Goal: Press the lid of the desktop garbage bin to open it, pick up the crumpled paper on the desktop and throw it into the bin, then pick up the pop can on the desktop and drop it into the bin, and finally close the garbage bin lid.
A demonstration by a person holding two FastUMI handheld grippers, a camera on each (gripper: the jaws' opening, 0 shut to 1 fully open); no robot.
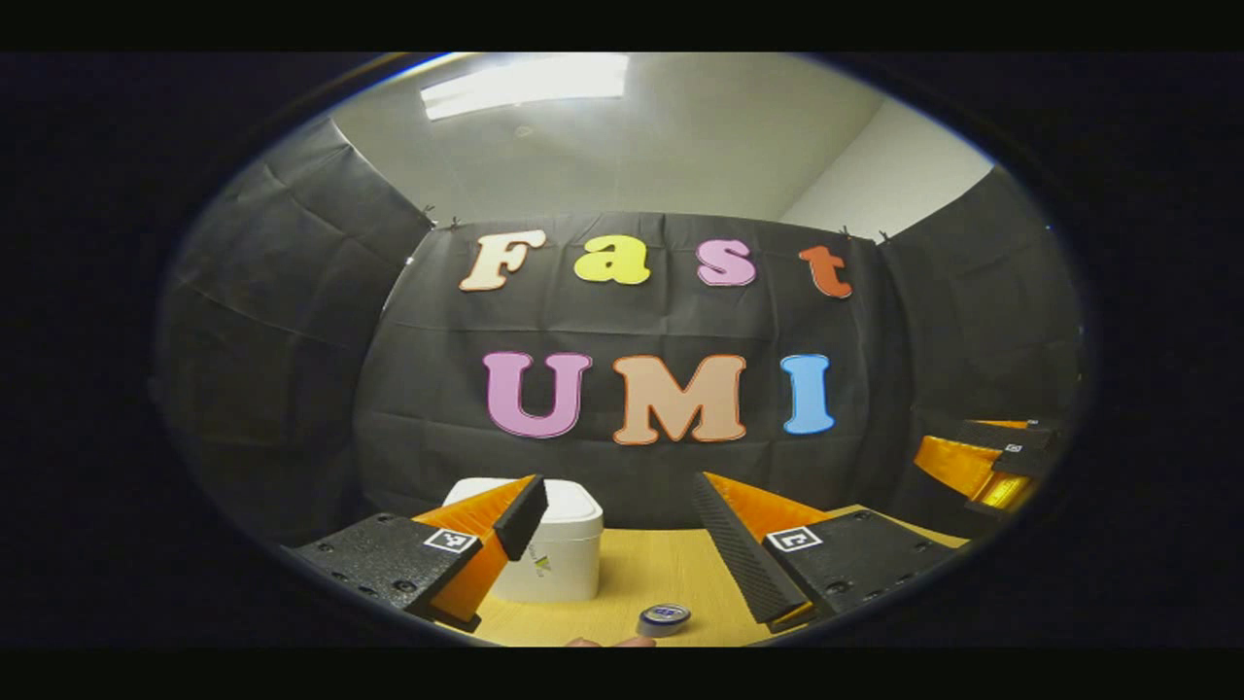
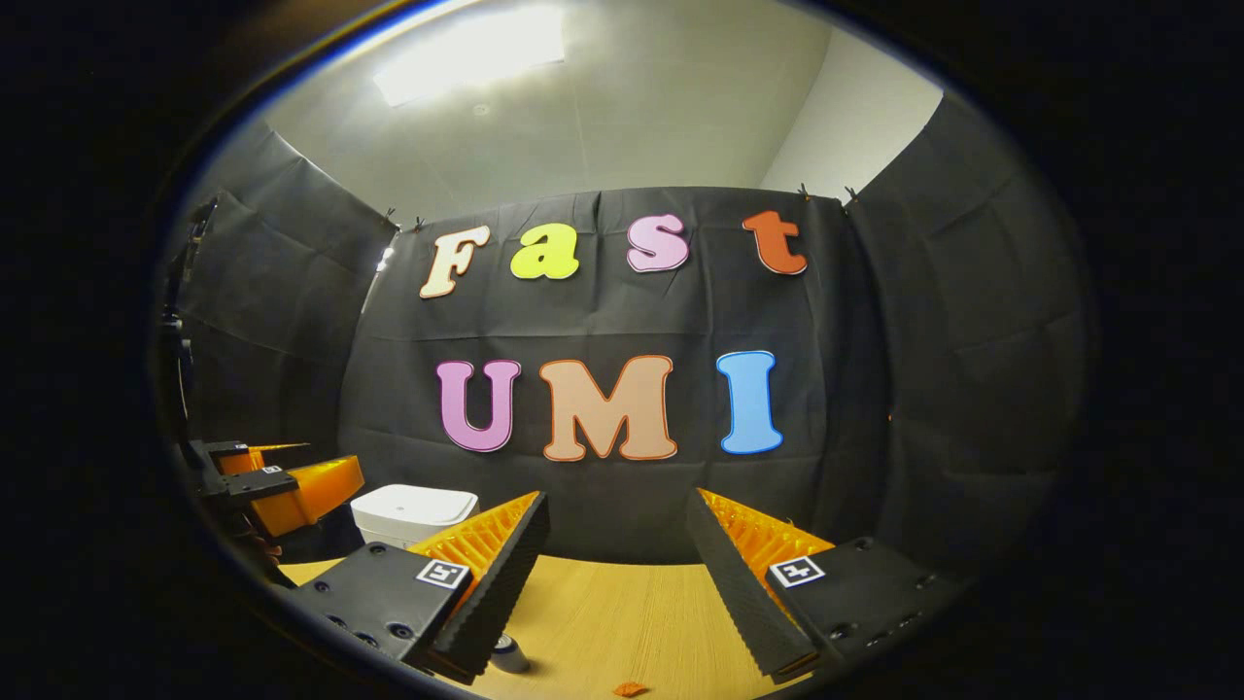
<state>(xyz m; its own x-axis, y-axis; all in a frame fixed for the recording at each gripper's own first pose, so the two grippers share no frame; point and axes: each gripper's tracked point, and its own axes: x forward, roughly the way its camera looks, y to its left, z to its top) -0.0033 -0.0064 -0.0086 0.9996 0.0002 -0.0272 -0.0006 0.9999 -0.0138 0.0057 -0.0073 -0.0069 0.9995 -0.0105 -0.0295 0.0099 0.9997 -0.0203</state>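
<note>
Two handheld grippers hover above a light wooden table (image 1: 671,569) inside a booth walled with black cloth.

In the left gripper view, the left gripper (image 1: 619,515) has its two fingers spread wide apart, with nothing between them. Just behind its left finger stands a white bin (image 1: 559,549) with its lid closed, near the back of the table. In front of the bin, closer to the camera, the top of a pop can (image 1: 664,617) shows at the bottom edge. The other gripper appears far off at the right edge of this view.

In the right gripper view, the right gripper (image 2: 617,530) also has its fingers wide apart and empty. The bin sits to the left behind its left finger, and a small orange scrap (image 2: 630,689) lies on the table at the bottom.
</note>
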